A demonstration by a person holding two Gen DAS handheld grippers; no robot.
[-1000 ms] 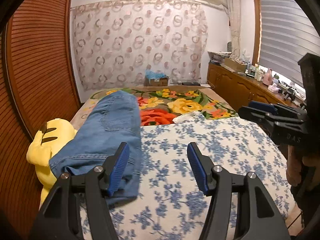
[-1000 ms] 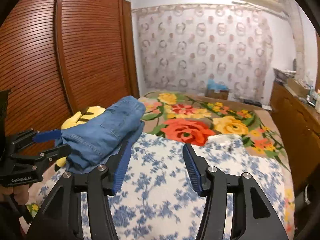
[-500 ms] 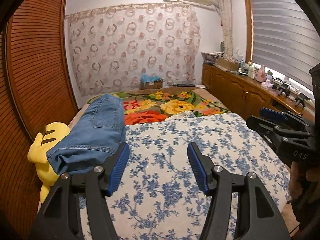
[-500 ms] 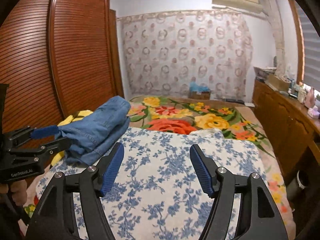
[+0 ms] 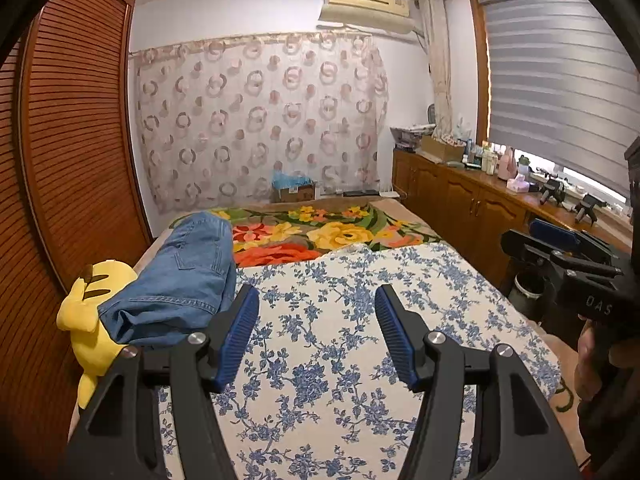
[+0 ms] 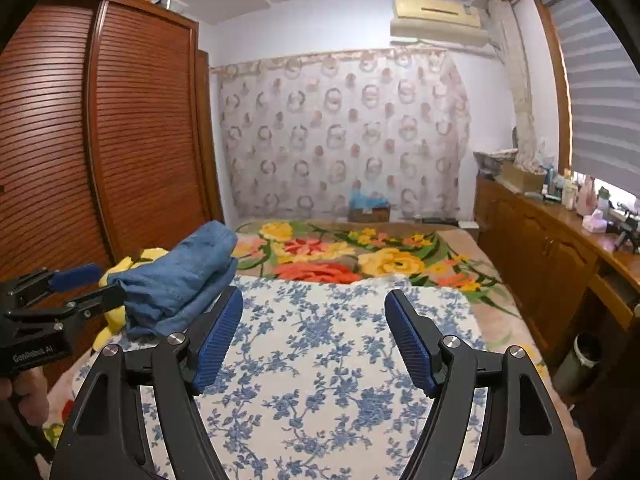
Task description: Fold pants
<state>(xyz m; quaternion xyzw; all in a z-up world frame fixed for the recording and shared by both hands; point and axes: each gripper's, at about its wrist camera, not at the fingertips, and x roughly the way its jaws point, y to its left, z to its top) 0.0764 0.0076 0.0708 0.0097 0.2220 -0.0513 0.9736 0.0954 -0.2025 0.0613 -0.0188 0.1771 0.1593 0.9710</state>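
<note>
Two grippers, left gripper (image 5: 316, 332) and right gripper (image 6: 314, 336), hang with jaws apart and empty, the right's just widened, beside folded jeans (image 5: 180, 280) on the bed (image 5: 360, 360), the folding apparently done.

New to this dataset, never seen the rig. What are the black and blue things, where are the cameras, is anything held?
No robot arm here: a person carries a handheld two-finger tool in each hand. Each picture comes from a fisheye camera on one tool, looking out along its blue-padded fingers. The left tool is open and empty. The right tool has just been opening; nothing is between its fingers. Each also shows at the edge of the other's view. On the bed, folded jeans lie partly over a yellow plush toy, beside a blue-flowered cover and a bright floral blanket.
</note>
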